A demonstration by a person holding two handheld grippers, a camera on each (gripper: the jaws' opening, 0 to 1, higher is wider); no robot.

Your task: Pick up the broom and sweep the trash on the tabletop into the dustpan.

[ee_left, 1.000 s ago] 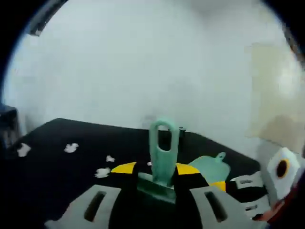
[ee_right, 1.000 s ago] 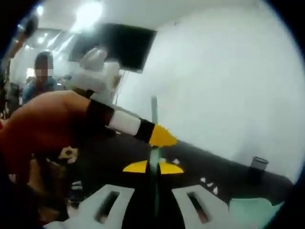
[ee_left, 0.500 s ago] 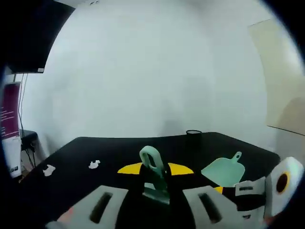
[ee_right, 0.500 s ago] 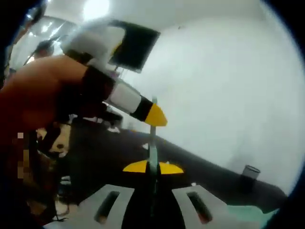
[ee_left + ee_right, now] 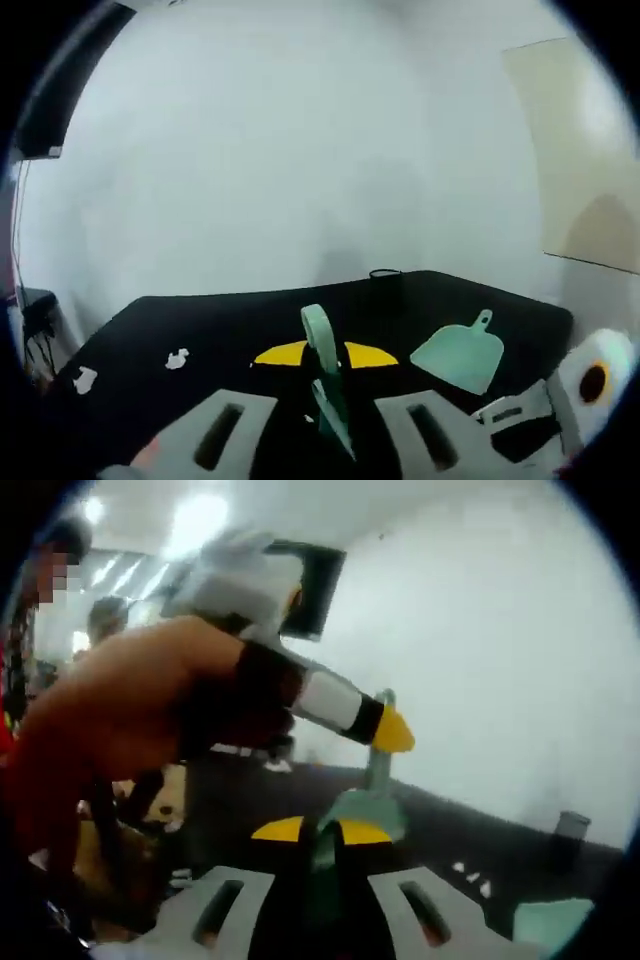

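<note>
The mint-green broom handle (image 5: 320, 345), with its hanging loop at the end, stands between the yellow-tipped jaws of my left gripper (image 5: 325, 356), which is shut on it. My right gripper (image 5: 322, 832) is shut on a lower part of the same broom (image 5: 345, 815). In the right gripper view the left gripper (image 5: 385, 730) reaches in from the left, held by a person's hand (image 5: 140, 720), and meets the handle. The green dustpan (image 5: 460, 355) (image 5: 545, 920) lies on the black tabletop (image 5: 230, 320). White trash scraps (image 5: 177, 358) (image 5: 470, 875) lie scattered on it.
A small black cup (image 5: 380, 276) (image 5: 570, 825) stands near the table's far edge by the white wall. The right gripper's body (image 5: 590, 385) shows at the lower right of the left gripper view. Other people stand at the far left of the right gripper view.
Both views have shifted with the hands. The broom handle now shows edge-on and tilted in the left gripper view. In the right gripper view the left gripper has moved right, over the handle.
</note>
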